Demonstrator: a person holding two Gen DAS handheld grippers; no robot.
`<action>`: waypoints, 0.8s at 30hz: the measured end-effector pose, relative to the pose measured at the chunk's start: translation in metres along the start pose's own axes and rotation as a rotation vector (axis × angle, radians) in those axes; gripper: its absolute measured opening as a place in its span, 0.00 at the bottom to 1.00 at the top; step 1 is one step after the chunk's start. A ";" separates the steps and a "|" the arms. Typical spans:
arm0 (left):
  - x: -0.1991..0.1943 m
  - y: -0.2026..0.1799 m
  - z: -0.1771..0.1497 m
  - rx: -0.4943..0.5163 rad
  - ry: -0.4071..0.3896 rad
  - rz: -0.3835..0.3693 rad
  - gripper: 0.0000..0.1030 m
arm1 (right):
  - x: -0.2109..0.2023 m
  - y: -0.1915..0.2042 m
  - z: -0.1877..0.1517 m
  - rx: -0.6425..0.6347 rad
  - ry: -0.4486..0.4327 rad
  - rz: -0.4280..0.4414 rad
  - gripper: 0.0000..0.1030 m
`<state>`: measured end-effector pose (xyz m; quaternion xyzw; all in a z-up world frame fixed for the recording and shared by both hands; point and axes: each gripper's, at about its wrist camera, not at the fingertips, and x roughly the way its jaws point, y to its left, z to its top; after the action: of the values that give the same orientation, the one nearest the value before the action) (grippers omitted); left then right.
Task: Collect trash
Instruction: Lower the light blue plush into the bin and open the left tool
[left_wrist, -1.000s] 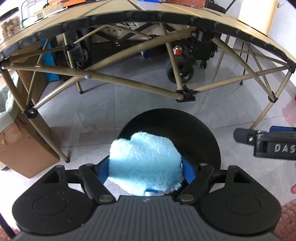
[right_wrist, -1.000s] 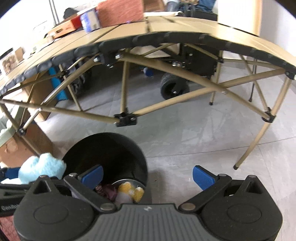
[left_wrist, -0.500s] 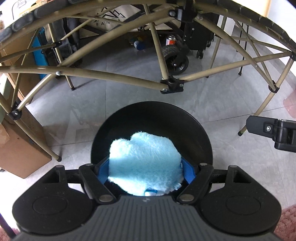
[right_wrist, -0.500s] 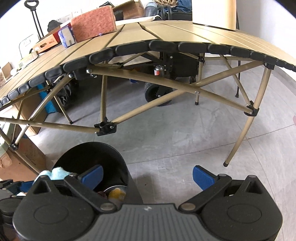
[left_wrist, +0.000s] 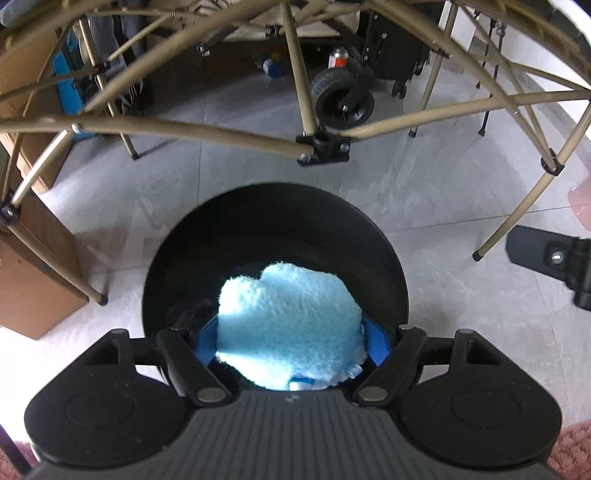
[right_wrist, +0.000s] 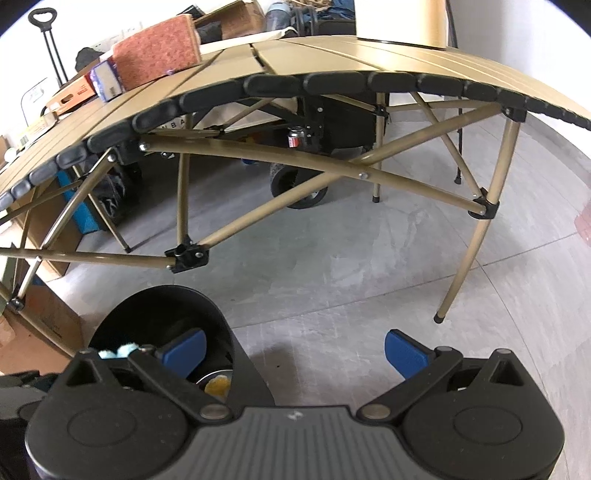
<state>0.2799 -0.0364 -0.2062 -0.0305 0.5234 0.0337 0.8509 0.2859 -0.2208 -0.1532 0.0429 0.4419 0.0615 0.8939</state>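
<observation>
A fluffy light-blue cloth (left_wrist: 288, 325) fills the space between the blue pads of my left gripper (left_wrist: 291, 341), which is shut on it. The cloth hangs just over the mouth of a round black bin (left_wrist: 275, 206) on the floor. In the right wrist view the same bin (right_wrist: 159, 314) stands at the lower left, with a metal can and something yellow (right_wrist: 216, 384) inside, and a tuft of the blue cloth (right_wrist: 118, 350) shows at its near rim. My right gripper (right_wrist: 295, 349) stands open over bare floor, to the right of the bin, holding nothing.
A tan folding table (right_wrist: 332, 59) with crossed legs spans the view above the bin; a leg joint (left_wrist: 323, 147) sits just beyond it. Cardboard boxes (left_wrist: 33, 280) stand at the left. A wheeled black cart (left_wrist: 343, 99) is under the table. Grey tiled floor lies right.
My left gripper has come down and forward with the cloth, so the bin now looks larger and sits squarely under it. The right gripper shifted right a little, still open.
</observation>
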 end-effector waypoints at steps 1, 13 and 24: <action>0.003 -0.001 0.000 -0.004 0.010 0.000 0.75 | 0.000 -0.001 0.000 0.002 0.000 0.000 1.00; 0.030 -0.009 0.001 -0.030 0.096 0.048 0.76 | 0.005 -0.015 -0.001 0.054 0.000 -0.037 1.00; 0.031 -0.011 0.001 -0.014 0.110 0.051 1.00 | 0.005 -0.015 -0.001 0.063 0.001 -0.026 1.00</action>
<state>0.2960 -0.0464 -0.2334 -0.0249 0.5697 0.0575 0.8195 0.2893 -0.2346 -0.1597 0.0654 0.4445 0.0359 0.8927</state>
